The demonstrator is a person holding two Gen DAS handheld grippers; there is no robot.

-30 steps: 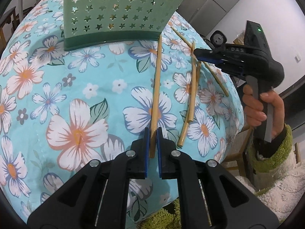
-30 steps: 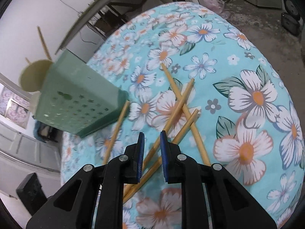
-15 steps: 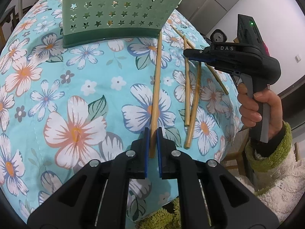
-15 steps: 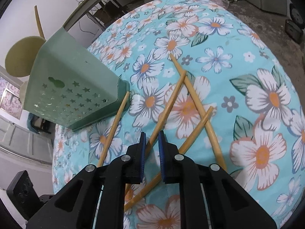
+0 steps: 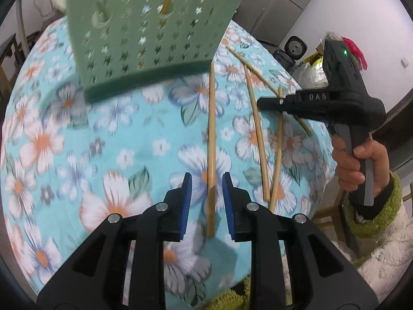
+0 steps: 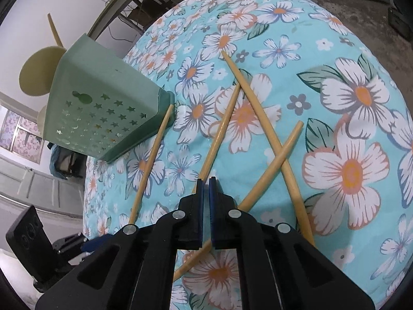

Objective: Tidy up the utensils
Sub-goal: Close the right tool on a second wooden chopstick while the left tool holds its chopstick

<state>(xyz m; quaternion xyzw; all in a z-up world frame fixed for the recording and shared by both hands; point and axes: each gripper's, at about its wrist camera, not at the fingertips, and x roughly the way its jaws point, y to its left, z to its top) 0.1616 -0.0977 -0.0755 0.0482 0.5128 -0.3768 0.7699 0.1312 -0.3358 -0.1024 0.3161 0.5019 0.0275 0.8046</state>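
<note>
Four bamboo chopsticks lie on the counter (image 5: 124, 134), which is draped in a turquoise floral cloth, beside a green star-punched utensil holder (image 5: 144, 38) with pale utensil handles showing through its holes. The left claw (image 5: 206, 201) is spreading its blue pads, one chopstick (image 5: 211, 139) lying untouched between them with its far tip at the holder's base. The right claw (image 6: 206, 188), lettered "DAS" on its black body and held by a hand (image 5: 361, 165) in a green cuff, is pressed together on a second chopstick (image 6: 222, 129) among three crossed ones.
</note>
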